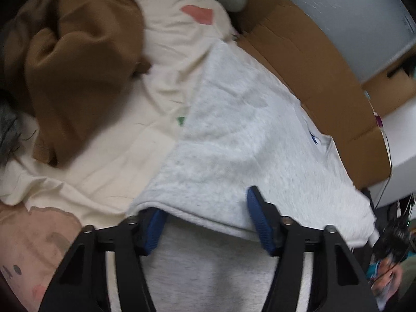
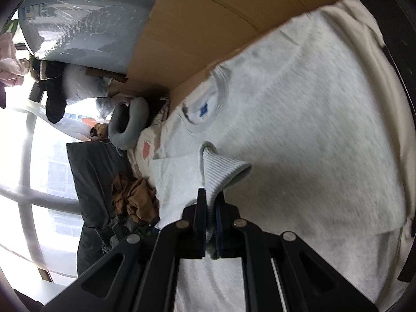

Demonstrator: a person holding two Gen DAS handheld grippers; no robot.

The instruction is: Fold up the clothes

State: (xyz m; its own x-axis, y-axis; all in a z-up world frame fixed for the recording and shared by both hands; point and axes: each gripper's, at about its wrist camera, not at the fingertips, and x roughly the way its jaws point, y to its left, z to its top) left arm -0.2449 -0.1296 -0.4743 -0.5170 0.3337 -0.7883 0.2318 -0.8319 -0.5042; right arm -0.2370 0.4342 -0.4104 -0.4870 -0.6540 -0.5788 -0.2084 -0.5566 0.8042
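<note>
We see a light grey sweatshirt [image 1: 241, 135] spread across the middle and right of the left wrist view, over a cream sheet [image 1: 166, 41], with a brown garment [image 1: 78, 59] bunched at upper left and a cardboard box [image 1: 319, 59] along the upper right. The left gripper [image 1: 205, 218] straddles the sweatshirt's folded edge at lower centre, its blue pads [image 1: 257, 221] spread apart, one above the cloth and one tucked beneath it, not pressing it. In the right wrist view, the right gripper [image 2: 210, 205] has its fingers pressed together, pinching the ribbed cuff [image 2: 223, 171] at centre, below the collar [image 2: 205, 109].
</note>
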